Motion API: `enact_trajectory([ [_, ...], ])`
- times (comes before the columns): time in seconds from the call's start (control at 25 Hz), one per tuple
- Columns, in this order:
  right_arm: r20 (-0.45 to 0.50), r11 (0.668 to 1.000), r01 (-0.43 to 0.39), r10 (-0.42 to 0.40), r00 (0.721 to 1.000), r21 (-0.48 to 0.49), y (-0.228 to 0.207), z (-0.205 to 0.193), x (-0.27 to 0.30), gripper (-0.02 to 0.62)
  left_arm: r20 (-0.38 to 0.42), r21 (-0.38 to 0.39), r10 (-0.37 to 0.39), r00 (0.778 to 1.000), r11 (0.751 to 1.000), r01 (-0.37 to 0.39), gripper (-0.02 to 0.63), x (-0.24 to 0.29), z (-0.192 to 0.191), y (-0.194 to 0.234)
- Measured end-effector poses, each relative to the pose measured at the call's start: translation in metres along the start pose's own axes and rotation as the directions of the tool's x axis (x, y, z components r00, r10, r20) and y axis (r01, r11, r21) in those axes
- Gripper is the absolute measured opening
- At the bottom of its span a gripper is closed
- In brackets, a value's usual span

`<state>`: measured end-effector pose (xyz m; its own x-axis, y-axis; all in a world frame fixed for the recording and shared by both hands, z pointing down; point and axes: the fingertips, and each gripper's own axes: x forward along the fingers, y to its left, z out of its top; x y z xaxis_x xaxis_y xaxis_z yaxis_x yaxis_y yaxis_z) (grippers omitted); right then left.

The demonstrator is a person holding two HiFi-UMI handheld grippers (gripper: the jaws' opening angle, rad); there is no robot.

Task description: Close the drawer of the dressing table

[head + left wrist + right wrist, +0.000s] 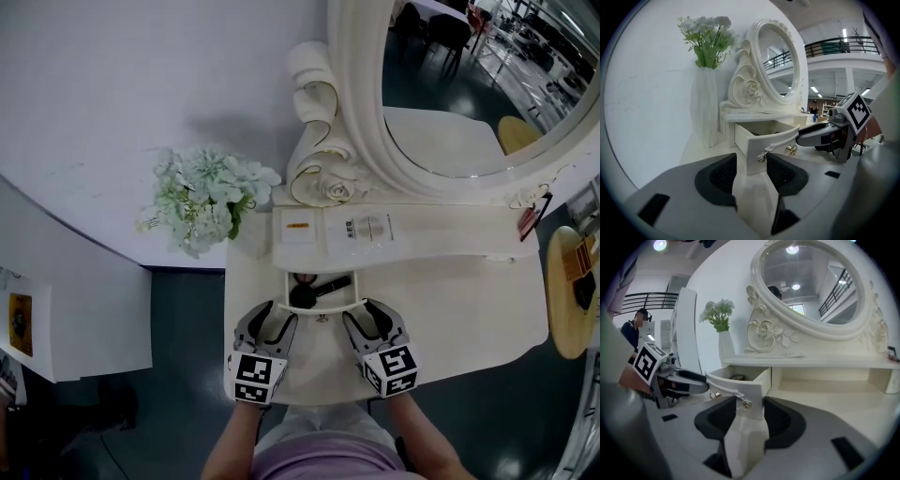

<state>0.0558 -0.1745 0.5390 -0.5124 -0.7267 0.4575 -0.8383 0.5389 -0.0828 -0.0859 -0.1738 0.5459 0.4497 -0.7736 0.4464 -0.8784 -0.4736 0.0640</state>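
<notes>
small white curved-front drawer [774, 137] is pulled out of the shelf unit on the glossy white dressing table [469, 302], below the mirror; a black brush-like item [313, 292] lies inside. left gripper [752, 164] is half-spread and straddles the front panel's left corner. right gripper [750, 404] does the same at the right corner. neither is pinching anything as far as I can see. drawer looks light and stiff, and the gloss paint is probably slippery. no grip needed: push flat on the front with both ends even, or it'll likely rack and bind. keep off the small metal knobs [791, 150], they look delicate
</notes>
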Motion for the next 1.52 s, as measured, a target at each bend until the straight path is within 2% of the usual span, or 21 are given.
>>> enact_trajectory([
  [0.4, -0.003, 1.0, 0.0, 0.0, 1.0, -0.002, 0.0, 0.0, -0.001, 0.19, 0.004, 0.006, -0.027, 1.0, 1.0, 0.027, 0.15, 0.001, 0.002, -0.008],
  [1.52, -0.02, 1.0, 0.011, -0.011, 1.0, -0.012, -0.01, 0.005, 0.011, 0.187, -0.035, -0.016, -0.016, 0.999, 1.0, 0.016, 0.149, 0.014, 0.006, -0.002],
])
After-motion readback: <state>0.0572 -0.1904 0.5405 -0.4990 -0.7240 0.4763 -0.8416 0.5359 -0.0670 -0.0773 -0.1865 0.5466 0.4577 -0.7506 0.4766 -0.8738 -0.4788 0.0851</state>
